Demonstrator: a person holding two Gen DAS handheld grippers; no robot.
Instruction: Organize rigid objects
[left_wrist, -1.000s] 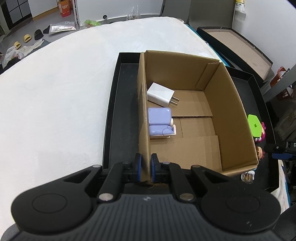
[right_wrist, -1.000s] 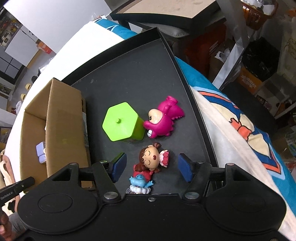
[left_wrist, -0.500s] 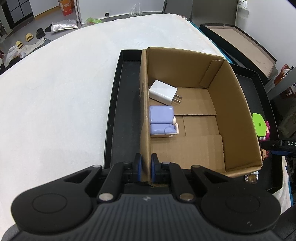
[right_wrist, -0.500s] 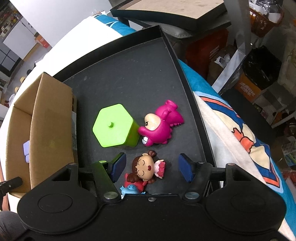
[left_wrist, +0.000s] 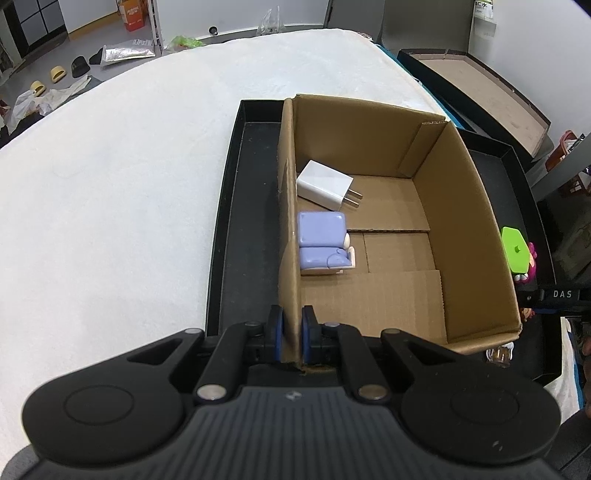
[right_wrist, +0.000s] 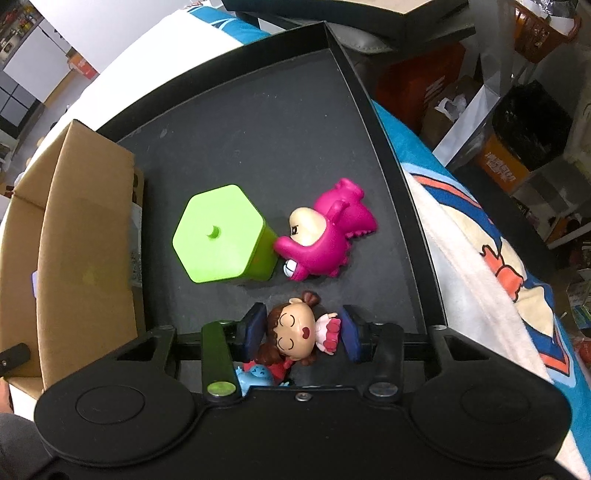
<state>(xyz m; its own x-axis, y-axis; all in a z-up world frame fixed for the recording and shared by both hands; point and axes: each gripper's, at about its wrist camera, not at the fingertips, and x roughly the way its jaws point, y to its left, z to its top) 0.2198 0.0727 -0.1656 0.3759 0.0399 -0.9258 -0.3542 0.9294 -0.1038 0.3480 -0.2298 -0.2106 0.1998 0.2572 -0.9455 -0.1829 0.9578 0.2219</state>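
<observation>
We are pinching the near left wall of the cardboard box (left_wrist: 369, 206) with our left gripper (left_wrist: 292, 330), its pads pressed on both sides of the wall. The box is sitting in a black tray (left_wrist: 240, 229), and inside it a white charger (left_wrist: 325, 183) and a purple toy (left_wrist: 322, 242) are lying by the left wall. Our right gripper (right_wrist: 303, 331) is closing its jaws around a doll (right_wrist: 293, 332) lying on the tray (right_wrist: 258, 122); its pads are touching her sides. A green block (right_wrist: 218, 233) and a pink toy (right_wrist: 325, 230) are lying just beyond her, touching each other.
</observation>
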